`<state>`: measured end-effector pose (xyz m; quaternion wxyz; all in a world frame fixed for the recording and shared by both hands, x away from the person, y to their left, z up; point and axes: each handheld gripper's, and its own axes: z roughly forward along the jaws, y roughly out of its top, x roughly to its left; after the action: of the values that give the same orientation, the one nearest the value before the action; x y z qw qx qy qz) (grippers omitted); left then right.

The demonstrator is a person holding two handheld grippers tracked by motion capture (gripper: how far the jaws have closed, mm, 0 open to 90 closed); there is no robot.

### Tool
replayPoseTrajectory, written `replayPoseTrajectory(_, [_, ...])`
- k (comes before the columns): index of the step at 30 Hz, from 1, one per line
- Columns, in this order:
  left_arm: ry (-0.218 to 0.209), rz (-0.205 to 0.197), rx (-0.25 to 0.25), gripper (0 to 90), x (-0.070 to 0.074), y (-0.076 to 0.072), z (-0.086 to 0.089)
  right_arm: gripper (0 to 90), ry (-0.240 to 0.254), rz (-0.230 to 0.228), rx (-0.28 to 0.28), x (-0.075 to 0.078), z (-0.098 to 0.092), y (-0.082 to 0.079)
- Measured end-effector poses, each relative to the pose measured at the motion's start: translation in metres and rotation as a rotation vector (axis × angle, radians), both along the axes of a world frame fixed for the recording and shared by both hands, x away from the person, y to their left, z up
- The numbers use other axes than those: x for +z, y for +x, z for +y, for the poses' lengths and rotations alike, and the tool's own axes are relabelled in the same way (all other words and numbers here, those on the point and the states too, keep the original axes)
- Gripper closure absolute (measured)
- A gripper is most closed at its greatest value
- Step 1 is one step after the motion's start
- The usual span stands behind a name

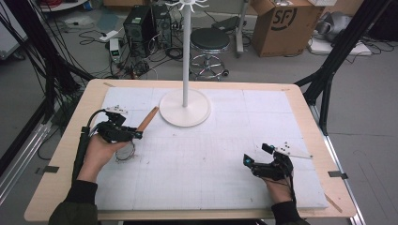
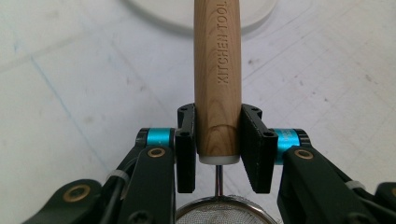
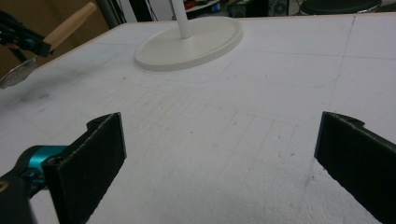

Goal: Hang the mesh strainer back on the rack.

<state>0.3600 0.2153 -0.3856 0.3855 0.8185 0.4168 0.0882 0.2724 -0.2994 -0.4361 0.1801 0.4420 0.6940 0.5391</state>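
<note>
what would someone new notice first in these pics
The left gripper, at the table's left, is shut on the wooden handle of a small mesh strainer, stamped KITCHEN TOOL. Behind it a tall white stand rises from a round base at mid-table, while the right gripper waits open at the right.

A small strainer (image 1: 136, 136) with a round wire-mesh bowl and a light wooden handle stamped "KITCHEN TOOL" is clamped at the handle's lower end by the left gripper (image 2: 218, 140). It sits just left of the white stand base (image 1: 184, 108), handle tip pointing toward the base.
</note>
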Motion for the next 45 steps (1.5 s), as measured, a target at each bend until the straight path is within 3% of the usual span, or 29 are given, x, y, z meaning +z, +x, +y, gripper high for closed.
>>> replayPoseTrajectory(2, [-0.010,-0.021,-0.010,69.3,0.002,-0.001,-0.003,0.9,0.004,0.007,-0.004,0.000,0.000,0.000])
replayPoseTrajectory(4, [-0.055,-0.019,-0.021,69.3,0.003,0.000,-0.005,0.9,0.005,0.010,-0.003,0.000,0.000,0.000])
replayPoseTrajectory(10, [-0.138,-0.039,-0.018,69.3,0.006,0.001,-0.008,0.9,0.007,0.001,-0.004,0.000,-0.001,0.000])
replayPoseTrajectory(12, [-0.194,-0.049,-0.020,69.3,0.008,0.001,-0.006,0.9,0.007,0.001,-0.003,0.000,-0.001,0.000])
replayPoseTrajectory(19, [-0.366,-0.120,-0.008,69.3,0.017,-0.002,0.000,0.9,0.006,0.000,-0.002,0.000,-0.001,0.000])
replayPoseTrajectory(26, [-0.456,-0.166,0.044,69.3,0.023,0.000,0.002,0.9,0.001,0.005,0.010,0.000,0.002,0.000])
replayPoseTrajectory(32, [-0.533,-0.265,0.024,69.3,0.042,-0.001,-0.007,0.9,0.007,0.005,0.011,0.000,0.001,0.000])
replayPoseTrajectory(35, [-0.591,-0.292,0.021,69.3,0.051,0.001,-0.010,0.9,0.007,0.004,0.013,0.000,0.002,0.000])
replayPoseTrajectory(45, [-0.622,-0.371,0.015,69.3,0.079,0.004,-0.028,1.0,0.007,0.007,0.018,0.000,0.002,0.000])
